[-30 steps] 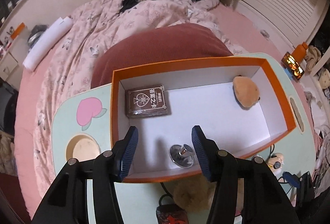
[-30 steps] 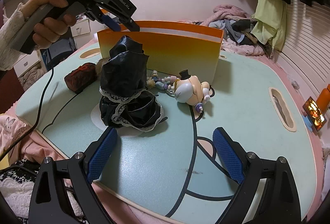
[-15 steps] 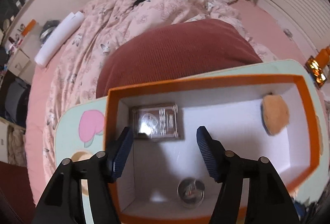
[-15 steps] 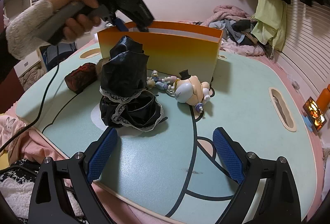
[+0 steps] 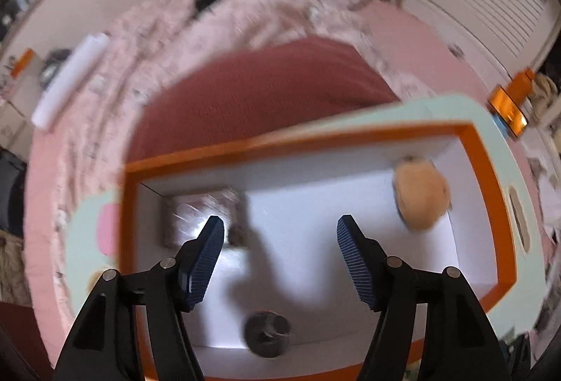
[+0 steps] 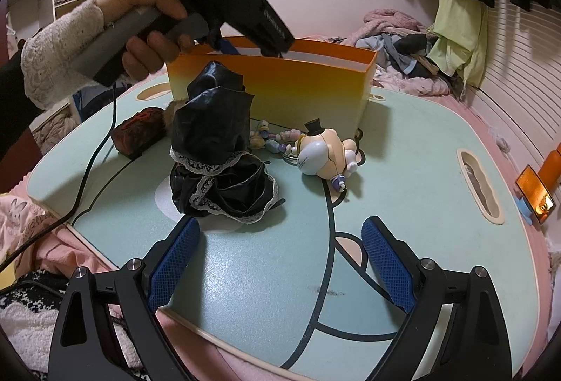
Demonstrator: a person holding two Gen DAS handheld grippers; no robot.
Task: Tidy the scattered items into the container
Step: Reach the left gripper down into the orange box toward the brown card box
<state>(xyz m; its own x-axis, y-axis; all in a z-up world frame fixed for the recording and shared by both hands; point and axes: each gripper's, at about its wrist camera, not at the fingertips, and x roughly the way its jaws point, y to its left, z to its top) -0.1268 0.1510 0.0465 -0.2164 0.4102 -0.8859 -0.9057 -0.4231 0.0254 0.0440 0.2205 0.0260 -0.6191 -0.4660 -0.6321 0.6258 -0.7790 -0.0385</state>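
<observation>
Left gripper [image 5: 279,235], held in the person's left hand [image 6: 150,27] with a white lace cuff at the wrist, points steeply downward; its jaws have just been opening, with nothing between them. Right gripper [image 6: 280,244] hovers low, jaws wide apart and empty.

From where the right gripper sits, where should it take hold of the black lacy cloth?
Grip the upright peak of the black cloth, coming from above with the right gripper. The peak stands tall and narrow over a wider crumpled base, so open jaws should span it.
</observation>
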